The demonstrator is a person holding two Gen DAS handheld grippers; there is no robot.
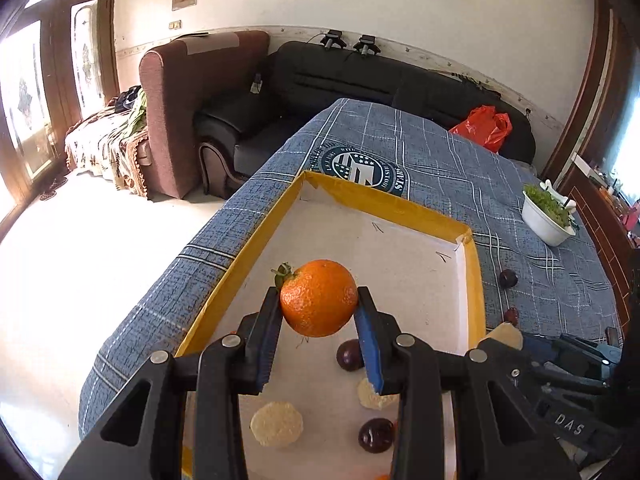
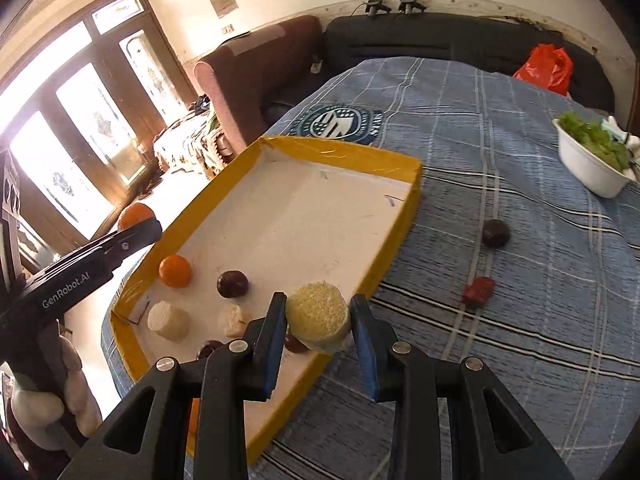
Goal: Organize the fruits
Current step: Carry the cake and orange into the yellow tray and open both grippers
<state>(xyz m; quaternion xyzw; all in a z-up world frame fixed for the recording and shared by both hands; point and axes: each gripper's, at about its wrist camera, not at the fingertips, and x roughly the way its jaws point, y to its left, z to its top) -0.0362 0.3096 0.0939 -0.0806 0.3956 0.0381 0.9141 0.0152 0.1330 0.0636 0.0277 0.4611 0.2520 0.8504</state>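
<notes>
My left gripper (image 1: 318, 300) is shut on an orange (image 1: 318, 298) with a green stem, held above the yellow-rimmed tray (image 1: 384, 202). In the right wrist view the left gripper (image 2: 136, 228) shows at the tray's left edge with that orange (image 2: 134, 214). My right gripper (image 2: 318, 320) is shut on a pale foam-wrapped fruit (image 2: 318, 322) over the tray's near right rim (image 2: 394, 240). Inside the tray lie another orange (image 2: 175, 271), dark round fruits (image 2: 232, 284) and pale wrapped fruits (image 2: 168, 320).
On the blue checked cloth (image 2: 500, 128) right of the tray lie a dark fruit (image 2: 495, 233) and a red fruit (image 2: 478, 291). A white bowl of greens (image 2: 592, 160) stands at the far right. A red bag (image 2: 546, 66) and sofas are behind.
</notes>
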